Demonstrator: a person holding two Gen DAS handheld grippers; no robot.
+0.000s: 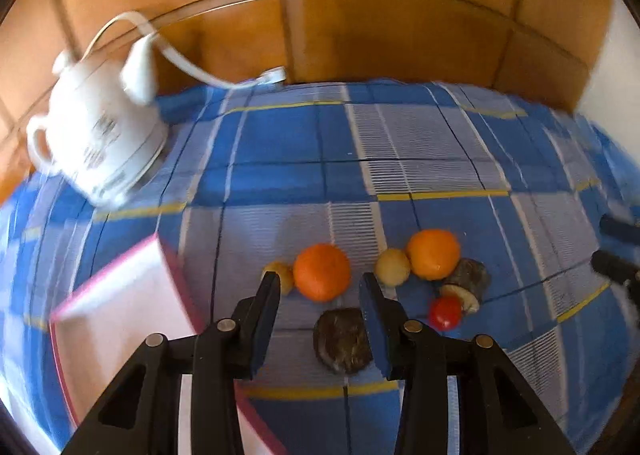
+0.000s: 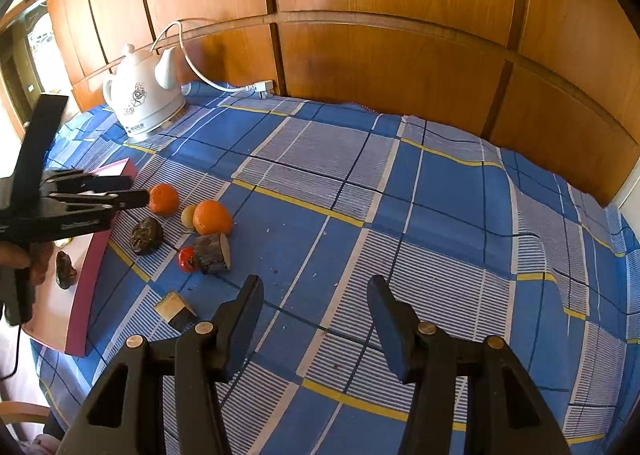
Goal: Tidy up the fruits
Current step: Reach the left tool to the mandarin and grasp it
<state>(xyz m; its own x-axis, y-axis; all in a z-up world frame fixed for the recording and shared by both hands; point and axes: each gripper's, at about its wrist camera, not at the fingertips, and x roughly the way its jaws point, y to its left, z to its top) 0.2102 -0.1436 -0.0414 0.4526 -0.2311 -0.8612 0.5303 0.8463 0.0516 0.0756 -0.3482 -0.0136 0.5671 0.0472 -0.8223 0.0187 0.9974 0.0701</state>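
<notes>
Fruit mostly waits: one dark piece (image 2: 65, 270) lies on the tray (image 2: 86, 291) beside my left gripper (image 1: 320, 287); oranges (image 1: 322, 272) sit ahead. Both grippers spread, empty.

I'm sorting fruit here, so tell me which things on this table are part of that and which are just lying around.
For the job: two oranges, two small yellow fruits, red fruit, dark fruit, pink tray.

Lying about: kettle, its cord, wood log piece, small wood block.
</notes>
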